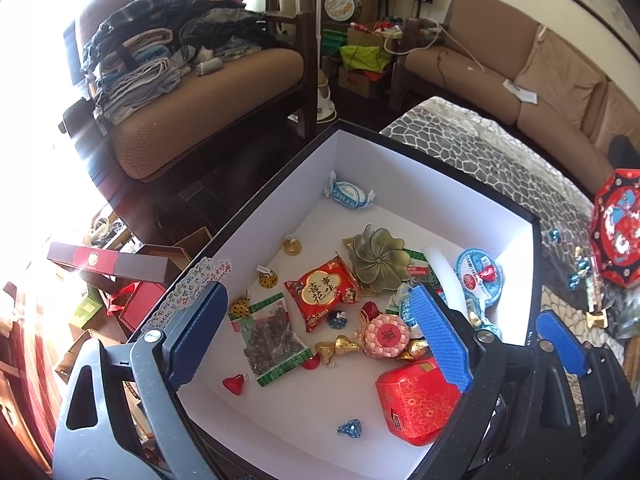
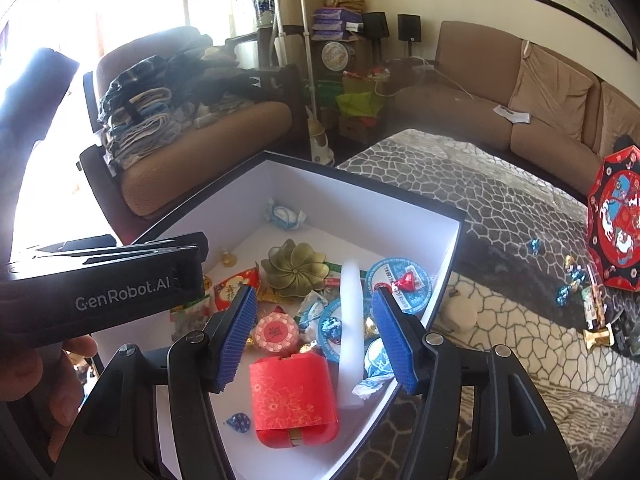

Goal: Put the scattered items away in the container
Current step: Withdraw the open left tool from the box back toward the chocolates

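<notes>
- The big black-rimmed cardboard box with white inside walls point(image 1: 420, 160) sits on the grey pebble-pattern table cover point(image 1: 500, 168), and most of the stuff is already lying in it.
- In the near part of the box you've got the red tin with gold flower print point(image 2: 294, 396), a blue foil candy point(image 1: 349, 428) just left of it, and a red foil heart-shaped candy point(image 1: 234, 383) further left.
- Mid-box: a red snack packet with a gold label point(image 1: 322, 292), a clear bag of dark dried fruit with green edges point(image 1: 272, 342), a brass flower-shaped dish point(image 1: 376, 260), a white candle stick point(image 2: 350, 332) and a round blue-and-white lidded cup point(image 1: 480, 276).
- Your left gripper point(image 1: 316, 340) hangs over the box with its blue pads wide apart, nothing between them.
- Your right gripper point(image 2: 316, 336) is also apart, held above the candle and tin, not pinching either.
- Still out on the cover, far right: a few blue foil candies point(image 2: 564, 294) near the red octagonal decorated box point(image 2: 618, 220).
</notes>
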`<state>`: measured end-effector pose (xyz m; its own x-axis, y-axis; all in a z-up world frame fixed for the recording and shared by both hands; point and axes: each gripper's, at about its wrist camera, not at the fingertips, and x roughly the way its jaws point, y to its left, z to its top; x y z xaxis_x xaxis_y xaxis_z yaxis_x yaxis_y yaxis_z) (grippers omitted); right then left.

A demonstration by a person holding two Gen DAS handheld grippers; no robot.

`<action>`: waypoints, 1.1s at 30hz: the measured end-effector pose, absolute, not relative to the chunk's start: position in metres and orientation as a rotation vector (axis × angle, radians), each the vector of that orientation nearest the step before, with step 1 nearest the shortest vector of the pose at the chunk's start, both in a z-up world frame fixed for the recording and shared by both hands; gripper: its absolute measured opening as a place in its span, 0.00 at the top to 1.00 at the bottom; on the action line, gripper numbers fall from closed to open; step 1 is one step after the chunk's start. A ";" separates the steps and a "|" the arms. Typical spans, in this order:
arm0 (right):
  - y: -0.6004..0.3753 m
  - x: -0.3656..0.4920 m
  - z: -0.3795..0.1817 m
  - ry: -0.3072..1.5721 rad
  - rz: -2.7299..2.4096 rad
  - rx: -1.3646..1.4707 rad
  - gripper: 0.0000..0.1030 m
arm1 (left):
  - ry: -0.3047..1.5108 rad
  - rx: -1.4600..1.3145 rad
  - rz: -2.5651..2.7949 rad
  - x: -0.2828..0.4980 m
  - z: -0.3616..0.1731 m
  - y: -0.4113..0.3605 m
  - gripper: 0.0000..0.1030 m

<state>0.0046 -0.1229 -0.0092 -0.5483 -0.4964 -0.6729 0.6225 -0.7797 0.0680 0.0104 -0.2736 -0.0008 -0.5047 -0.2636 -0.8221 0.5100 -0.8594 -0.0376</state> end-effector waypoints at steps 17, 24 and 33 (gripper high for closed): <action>-0.097 -0.001 -0.004 0.242 -2.355 0.929 0.40 | 0.391 1.229 -2.414 0.000 0.002 -0.249 0.10; -0.082 -0.005 -0.001 0.231 -2.387 0.935 0.40 | 0.386 1.232 -2.459 -0.007 0.004 -0.231 0.10; -0.057 -0.011 0.003 0.222 -2.438 0.944 0.39 | 0.420 1.230 -2.514 -0.014 0.008 -0.209 0.10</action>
